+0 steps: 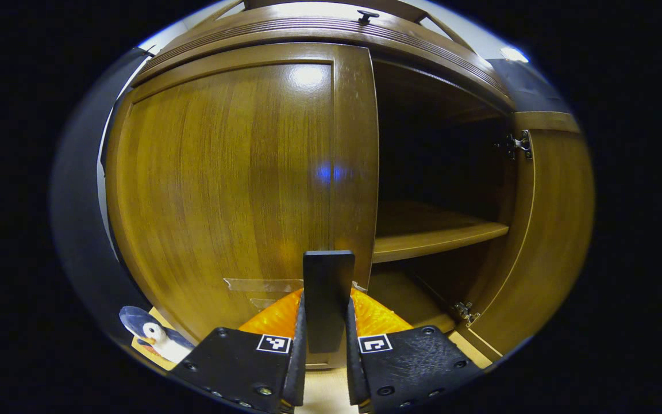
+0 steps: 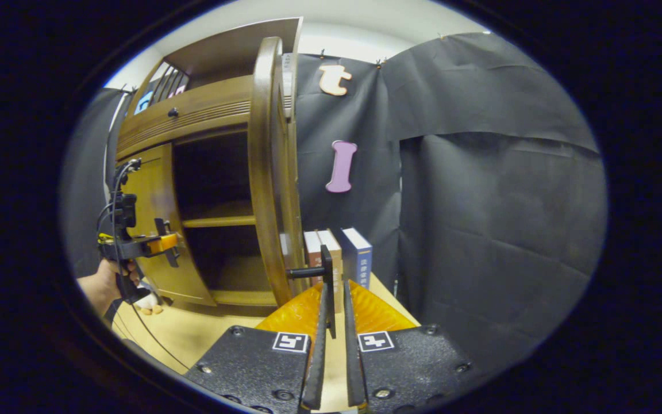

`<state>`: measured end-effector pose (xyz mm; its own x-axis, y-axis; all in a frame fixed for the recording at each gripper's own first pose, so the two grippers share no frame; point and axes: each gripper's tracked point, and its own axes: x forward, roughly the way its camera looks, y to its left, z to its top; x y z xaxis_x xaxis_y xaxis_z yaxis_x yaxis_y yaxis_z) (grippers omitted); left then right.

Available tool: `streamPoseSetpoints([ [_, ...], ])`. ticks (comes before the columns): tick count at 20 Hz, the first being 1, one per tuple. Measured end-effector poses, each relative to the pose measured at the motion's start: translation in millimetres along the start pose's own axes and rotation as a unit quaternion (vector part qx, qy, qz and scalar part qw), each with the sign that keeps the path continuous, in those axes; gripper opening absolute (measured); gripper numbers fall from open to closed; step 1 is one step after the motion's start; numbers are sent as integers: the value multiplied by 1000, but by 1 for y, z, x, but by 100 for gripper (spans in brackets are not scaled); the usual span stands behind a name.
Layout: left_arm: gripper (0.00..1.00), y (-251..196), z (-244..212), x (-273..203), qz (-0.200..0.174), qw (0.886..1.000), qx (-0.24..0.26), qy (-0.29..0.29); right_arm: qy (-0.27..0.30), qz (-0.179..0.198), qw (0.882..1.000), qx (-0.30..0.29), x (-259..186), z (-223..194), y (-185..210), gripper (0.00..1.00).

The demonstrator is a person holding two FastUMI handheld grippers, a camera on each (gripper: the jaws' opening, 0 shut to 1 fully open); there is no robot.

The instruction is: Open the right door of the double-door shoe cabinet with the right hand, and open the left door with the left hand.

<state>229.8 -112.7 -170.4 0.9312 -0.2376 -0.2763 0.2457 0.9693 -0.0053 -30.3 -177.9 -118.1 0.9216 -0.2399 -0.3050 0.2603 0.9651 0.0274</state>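
My left gripper point(image 1: 326, 322) is clamped on the black handle point(image 1: 328, 287) of the left door point(image 1: 233, 172), both fingers pressing its flat sides. That door looks shut or nearly so; from this angle I can't say which. Past its edge the shoe cabinet point(image 1: 331, 29) stands open, a shelf point(image 1: 434, 233) showing inside, the right door point(image 1: 549, 230) swung out on its hinges.

My right gripper point(image 2: 334, 322) has its fingers close together around the right door's black handle point(image 2: 322, 270); I can't confirm both press it. That door point(image 2: 268, 172) stands edge-on, wide open. Books point(image 2: 342, 253) stand just beyond. Far left, a hand point(image 2: 104, 287) holds the other gripper at the left door.
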Motion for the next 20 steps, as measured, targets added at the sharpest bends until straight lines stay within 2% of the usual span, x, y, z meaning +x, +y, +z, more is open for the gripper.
streamPoseSetpoints([
  [2,28,1,1,-1,1,1000,2,3,-2,-14,1000,9,-6,2,-10,19],
  [3,28,1,0,-1,3,1000,3,4,0,-7,1000,15,-8,2,-10,18],
  [4,37,1,0,-1,4,1000,4,4,4,2,1000,20,-10,-1,-5,20],
  [6,37,1,1,-1,8,1000,4,6,1,0,1000,14,-11,0,-6,25],
  [11,37,2,2,-2,18,1000,2,7,-12,1,1000,-15,-25,6,-1,25],
  [15,37,5,4,-7,26,1000,-2,4,-19,19,999,-32,-31,11,15,29],
  [16,28,5,7,-9,27,1000,-2,3,-26,26,999,-40,-36,13,22,29],
  [20,28,9,13,-26,39,999,-14,4,-32,77,994,-67,-44,15,64,32],
])
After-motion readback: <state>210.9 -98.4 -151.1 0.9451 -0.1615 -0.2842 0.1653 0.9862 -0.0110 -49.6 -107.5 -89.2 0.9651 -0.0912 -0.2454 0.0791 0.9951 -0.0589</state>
